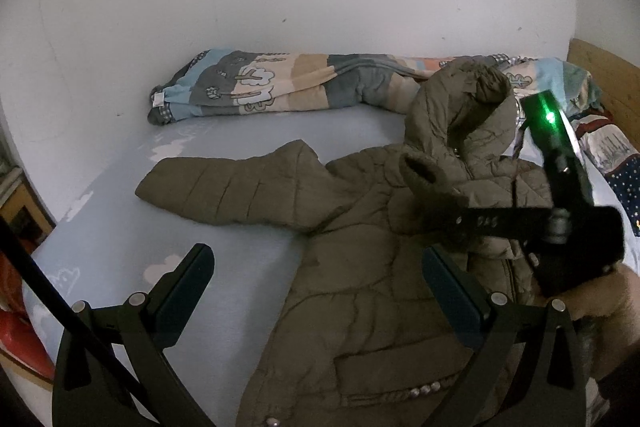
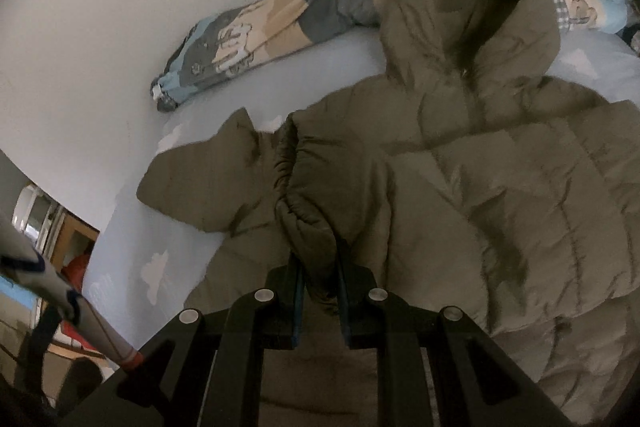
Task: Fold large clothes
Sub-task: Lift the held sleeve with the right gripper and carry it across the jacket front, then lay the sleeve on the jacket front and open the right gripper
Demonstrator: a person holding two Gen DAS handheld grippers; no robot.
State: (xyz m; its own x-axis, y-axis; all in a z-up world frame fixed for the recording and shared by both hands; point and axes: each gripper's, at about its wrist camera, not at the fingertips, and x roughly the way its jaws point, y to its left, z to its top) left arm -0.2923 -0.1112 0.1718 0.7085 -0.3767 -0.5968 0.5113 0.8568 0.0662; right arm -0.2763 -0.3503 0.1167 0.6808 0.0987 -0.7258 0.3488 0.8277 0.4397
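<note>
An olive hooded puffer jacket [image 1: 360, 239] lies front up on the pale blue bed sheet [image 1: 132, 219], its left sleeve [image 1: 224, 187] stretched out to the left and its hood [image 1: 460, 107] toward the wall. My left gripper [image 1: 316, 283] is open and empty, hovering over the jacket's left side. My right gripper [image 2: 320, 287] is shut on the cuff of the jacket's right sleeve [image 2: 308, 227], holding it over the jacket's chest. The right gripper also shows in the left wrist view [image 1: 440, 223]. The jacket fills the right wrist view [image 2: 480, 187].
A rolled patterned quilt [image 1: 260, 87] lies along the white wall behind the jacket. A dark starred pillow [image 1: 620, 179] and a wooden headboard [image 1: 600, 71] are at the right. The bed's left edge drops to a red object [image 1: 20, 339].
</note>
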